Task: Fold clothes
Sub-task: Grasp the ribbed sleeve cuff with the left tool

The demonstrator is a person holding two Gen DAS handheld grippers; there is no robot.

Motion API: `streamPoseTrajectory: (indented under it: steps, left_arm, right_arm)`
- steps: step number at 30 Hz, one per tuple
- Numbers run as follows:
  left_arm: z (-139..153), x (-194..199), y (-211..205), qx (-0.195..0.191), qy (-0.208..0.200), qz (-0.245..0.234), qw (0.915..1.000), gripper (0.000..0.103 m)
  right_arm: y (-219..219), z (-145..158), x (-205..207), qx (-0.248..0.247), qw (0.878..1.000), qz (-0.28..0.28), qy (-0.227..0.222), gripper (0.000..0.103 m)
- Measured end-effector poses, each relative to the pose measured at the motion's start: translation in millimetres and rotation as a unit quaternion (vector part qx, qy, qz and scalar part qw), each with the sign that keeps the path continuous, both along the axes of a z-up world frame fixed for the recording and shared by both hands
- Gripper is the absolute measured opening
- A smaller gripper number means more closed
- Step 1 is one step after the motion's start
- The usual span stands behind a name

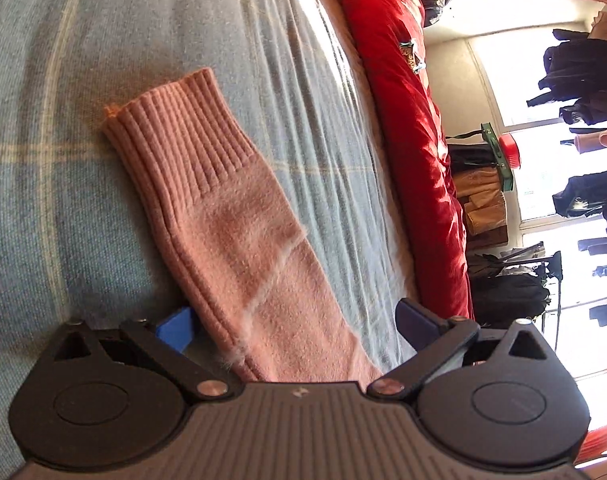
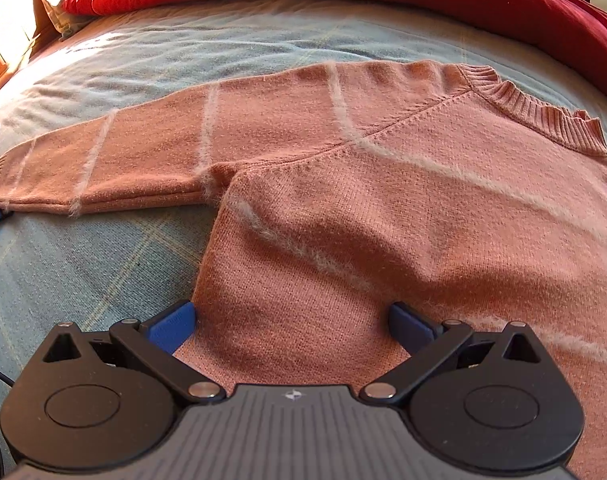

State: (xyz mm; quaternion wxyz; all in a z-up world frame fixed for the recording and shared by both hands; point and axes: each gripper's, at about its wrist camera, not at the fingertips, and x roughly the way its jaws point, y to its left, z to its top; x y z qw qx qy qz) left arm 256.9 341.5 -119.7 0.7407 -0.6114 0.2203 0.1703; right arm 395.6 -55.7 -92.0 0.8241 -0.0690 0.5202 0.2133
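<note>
- Pink sweater [image 2: 383, 200] is spread flat on blue bedspread [image 2: 83, 272]; soft, limp knit.
- Sleeve [image 1: 231, 232] offers hold at ribbed cuff [image 1: 175, 128], 11 o'clock.
- Left gripper [image 1: 295, 320] and right gripper [image 2: 291, 320]: jaws parted, nothing clamped.

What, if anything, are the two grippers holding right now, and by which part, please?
Nothing is held. The left gripper stands open astride the sweater's sleeve, and the right gripper stands open over the sweater near its side edge.

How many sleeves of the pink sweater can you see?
1. The sleeve stretches out flat on the blue bedspread, its ribbed cuff ahead of the left tongs. The other sleeve is out of view.
</note>
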Motion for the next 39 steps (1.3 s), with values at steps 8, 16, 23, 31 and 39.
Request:
streamPoseTrajectory:
  steps: [8,16,23,31,39]
  left_arm:
    - [-1.5,10.6,3.0,0.004,-0.029,0.033,0.9990,0.102]
    - [2.9,21.8,-19.5,0.045,-0.024,-0.011,0.9986,0.102]
    - [8.4,25.3,-21.1,0.081,-0.030,-0.004,0.9963,0.102]
    - [5.8,23.9,-24.3,0.077,-0.045,0.024,0.9957,0.102]
    - [17.4,27.7,-27.4,0.058,-0.064,0.014,0.9962,0.102]
  right_arm:
    - [-0.9,-0.2,0.2,0.005,1.000,-0.002,-0.002,0.103]
    - [-0.7,-0.3,0.9,0.009,1.000,-0.012,-0.002,0.103]
    - [-2.4,-0.3,-1.0,0.014,1.000,-0.011,-0.009,0.103]
    - [-4.2,-0.9,-9.4,0.017,0.999,-0.002,-0.036,0.103]
    - [-6.4,3.6,-12.6,0.016,0.999,0.016,-0.041,0.103]
